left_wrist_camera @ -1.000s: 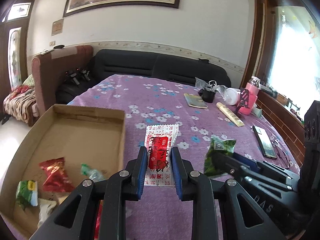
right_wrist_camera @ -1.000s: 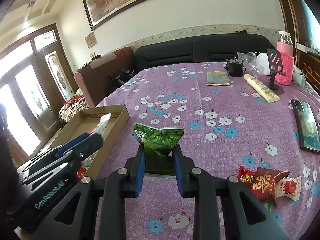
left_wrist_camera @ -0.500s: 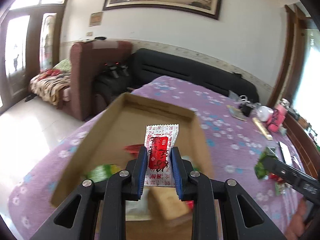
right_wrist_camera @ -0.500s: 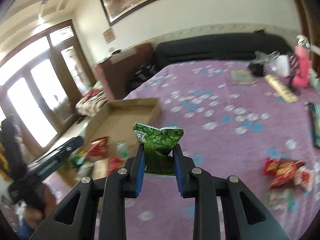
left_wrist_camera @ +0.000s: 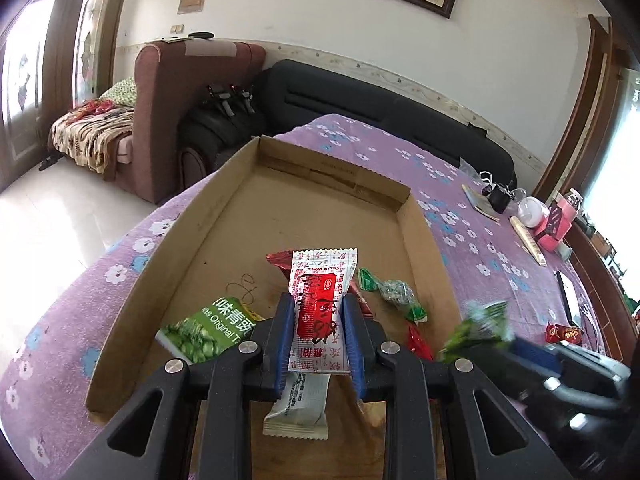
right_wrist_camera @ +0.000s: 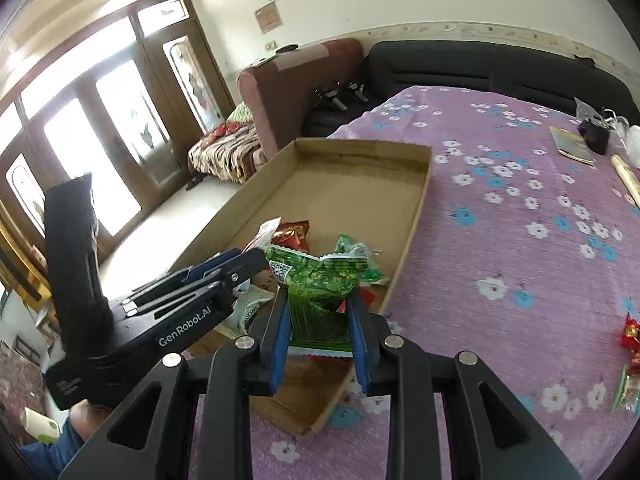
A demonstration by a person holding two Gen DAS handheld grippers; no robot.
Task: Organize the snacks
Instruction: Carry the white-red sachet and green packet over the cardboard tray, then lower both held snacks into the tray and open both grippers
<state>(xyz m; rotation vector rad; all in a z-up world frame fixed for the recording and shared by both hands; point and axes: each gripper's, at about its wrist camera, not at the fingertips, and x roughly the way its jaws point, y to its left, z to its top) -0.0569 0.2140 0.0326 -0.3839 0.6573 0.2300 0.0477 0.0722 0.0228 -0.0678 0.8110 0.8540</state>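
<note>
Over the shallow brown cardboard tray (left_wrist_camera: 224, 216), the left gripper (left_wrist_camera: 316, 336) pinches a red-and-white sachet (left_wrist_camera: 320, 312); the right gripper (right_wrist_camera: 320, 336) clamps a crumpled green snack packet (right_wrist_camera: 320, 292). Inside lie a green pea packet (left_wrist_camera: 204, 334), small green wrapped sweets (left_wrist_camera: 394, 292) and a white packet (left_wrist_camera: 298, 412).

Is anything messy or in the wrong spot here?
A little. A few snack packets lie loose on the purple tablecloth, outside the cardboard box. Inside the box, snacks lie jumbled near one end. The left gripper holds a red and white packet; the right gripper holds a crumpled green packet.
</note>
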